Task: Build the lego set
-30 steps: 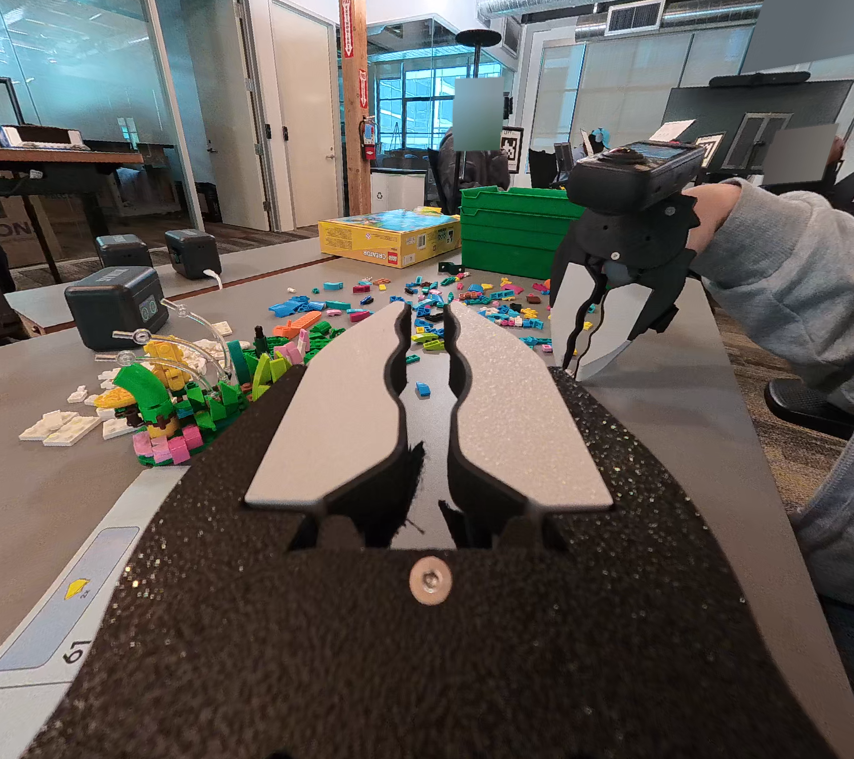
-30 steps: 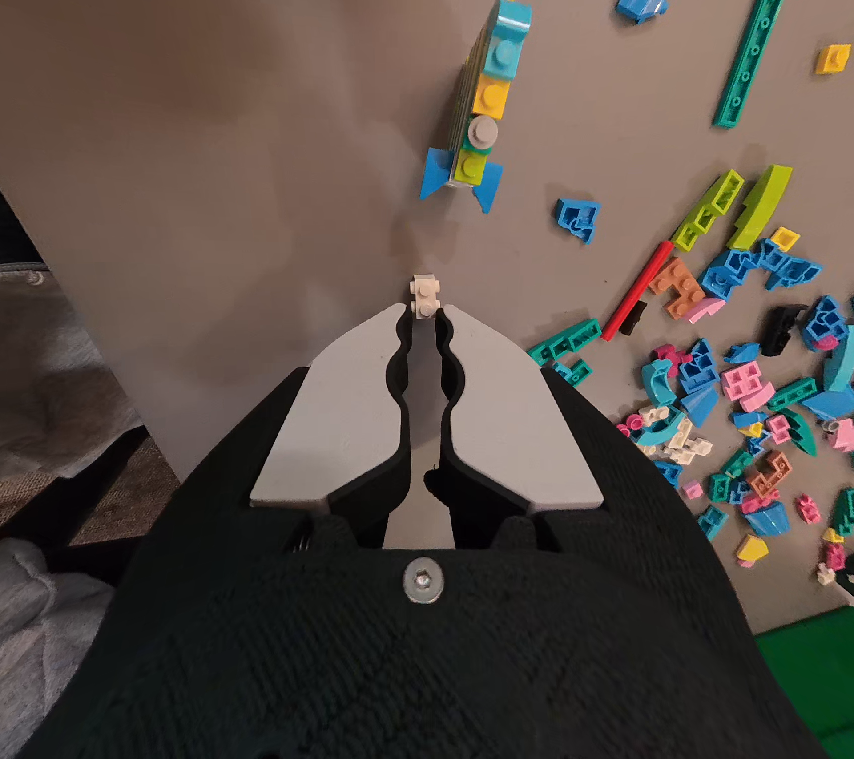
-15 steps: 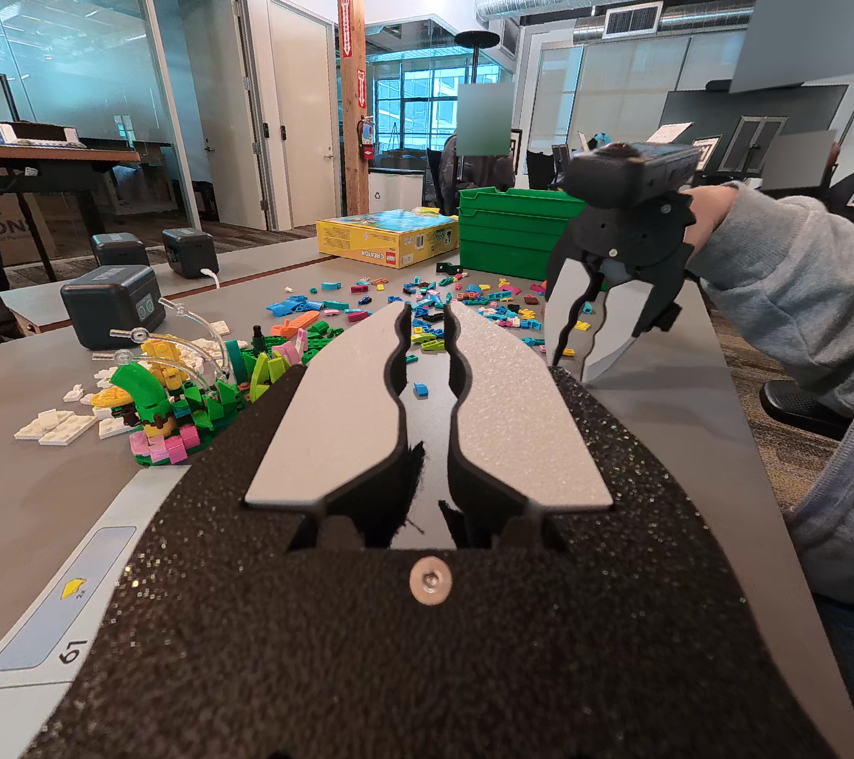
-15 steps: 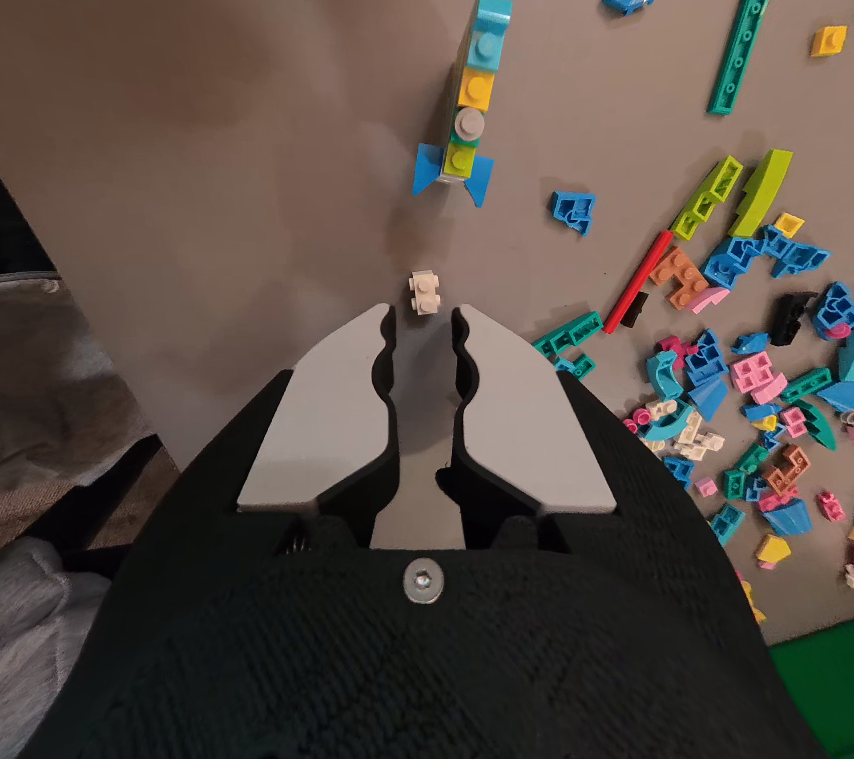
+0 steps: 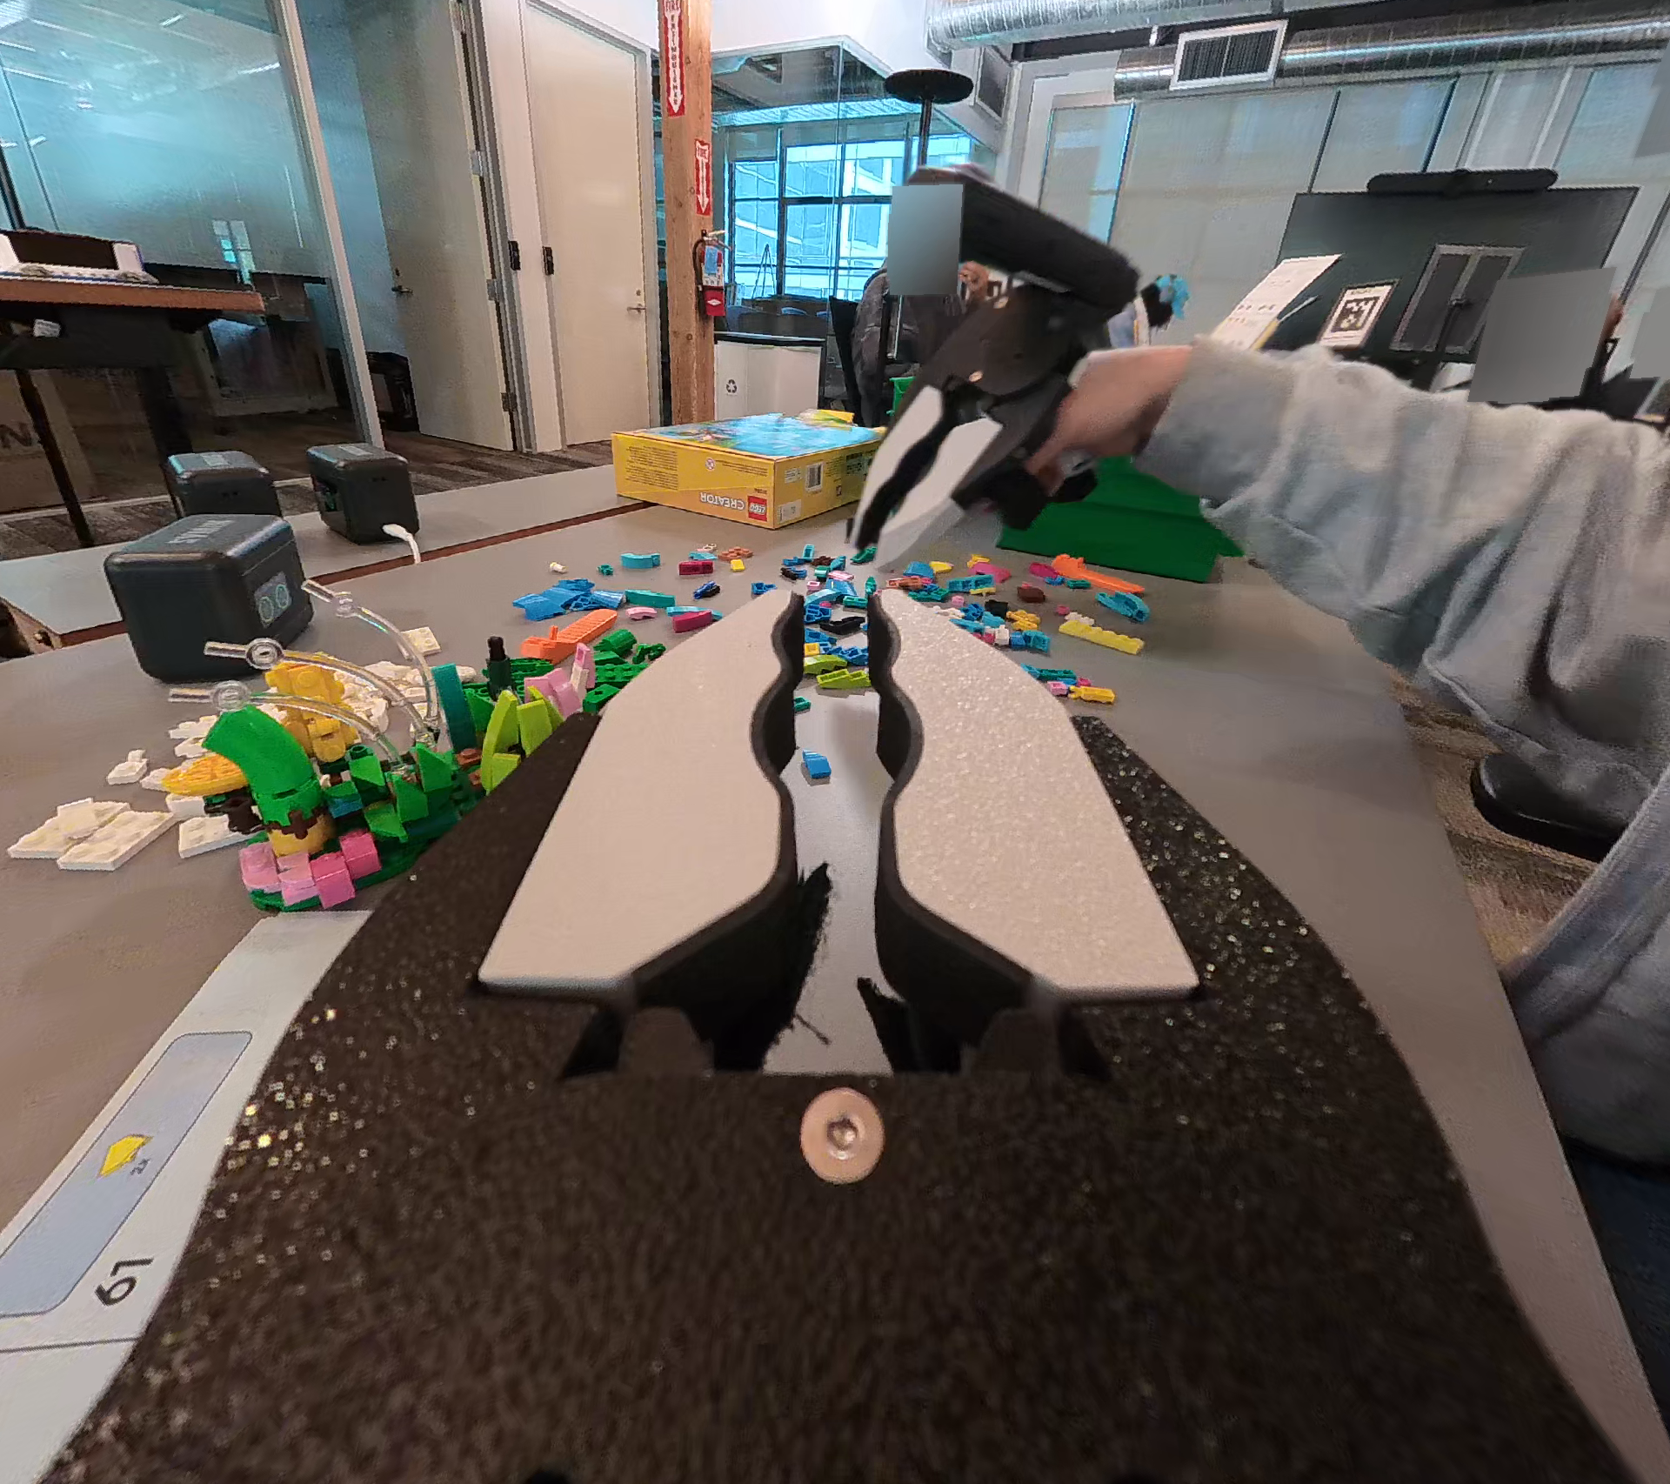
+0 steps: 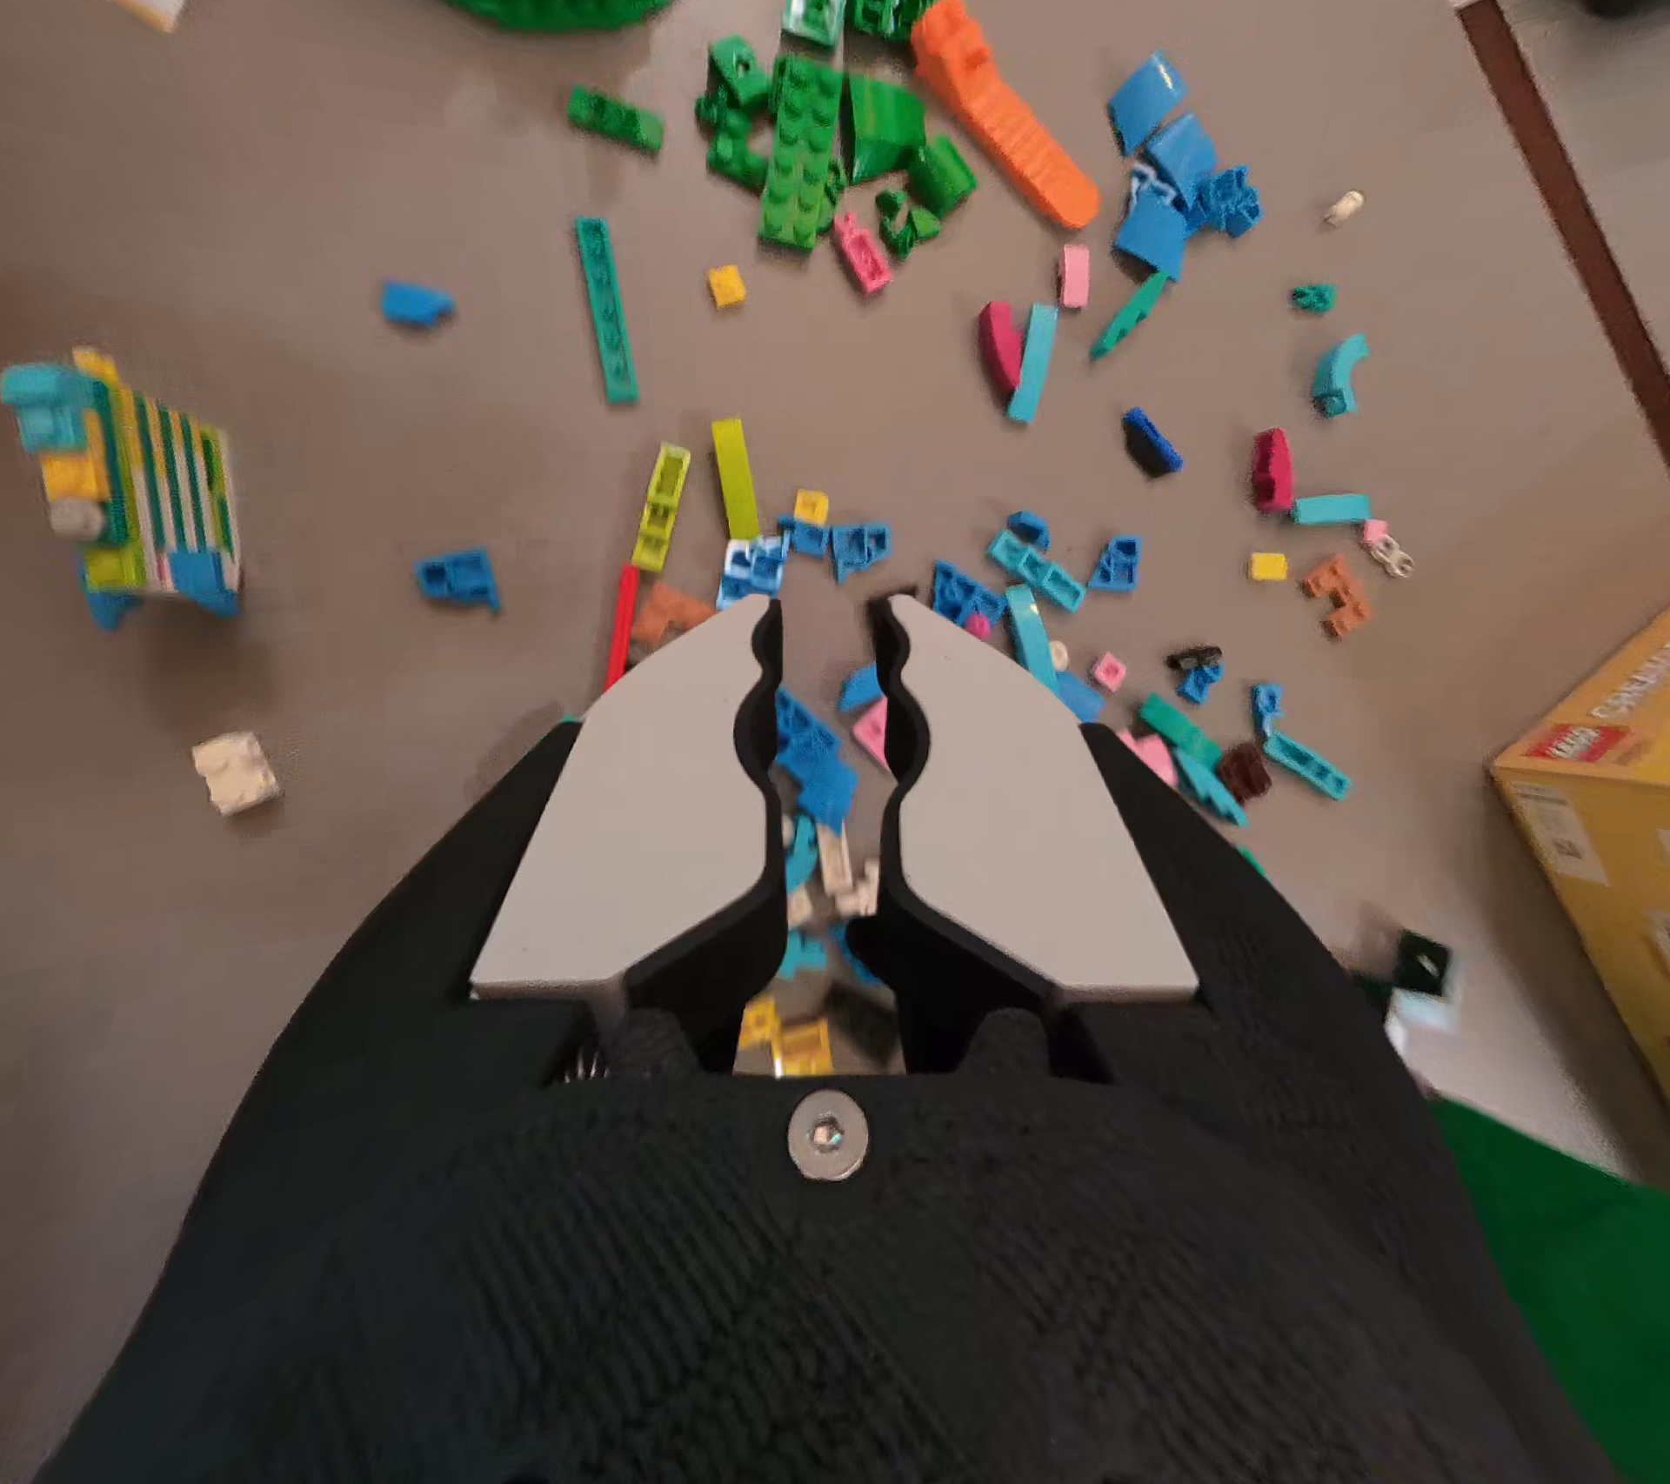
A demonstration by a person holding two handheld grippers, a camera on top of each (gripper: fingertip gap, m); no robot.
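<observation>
On the left of the grey table [image 5: 1265,736] lay a booklet [image 5: 108,1151], and just beyond it stood the green built model [image 5: 316,799] with pink blocks at its base, clear arched pieces rising over it and flat white plates [image 5: 90,835] scattered beside it. A dark cube-shaped device [image 5: 208,591] sat behind the model. The left gripper [image 5: 836,609] was held low over the table, its jaws slightly parted with nothing between them, only a small blue piece [image 5: 815,765] lying on the table below the gap. Past its tips spread the loose lego pieces [image 5: 904,600] in blue, teal, pink and yellow, with the yellow set box [image 5: 741,478] farther back. To the right, the right gripper [image 5: 867,541] hung tilted above that pile, held by a hand [image 5: 1111,392] in a grey sleeve, a green bin [image 5: 1130,519] behind it. From the right wrist view, blurred by motion, a striped small build [image 6: 126,483] stood at the far left with a white brick [image 6: 235,772] lying apart from it; the right gripper [image 6: 827,609] was released, its jaws apart and empty, over blue and pink pieces. An orange brick separator [image 6: 1003,121] and green plates [image 6: 804,148] lay beyond, and the box corner [image 6: 1590,835] showed at the right edge.
</observation>
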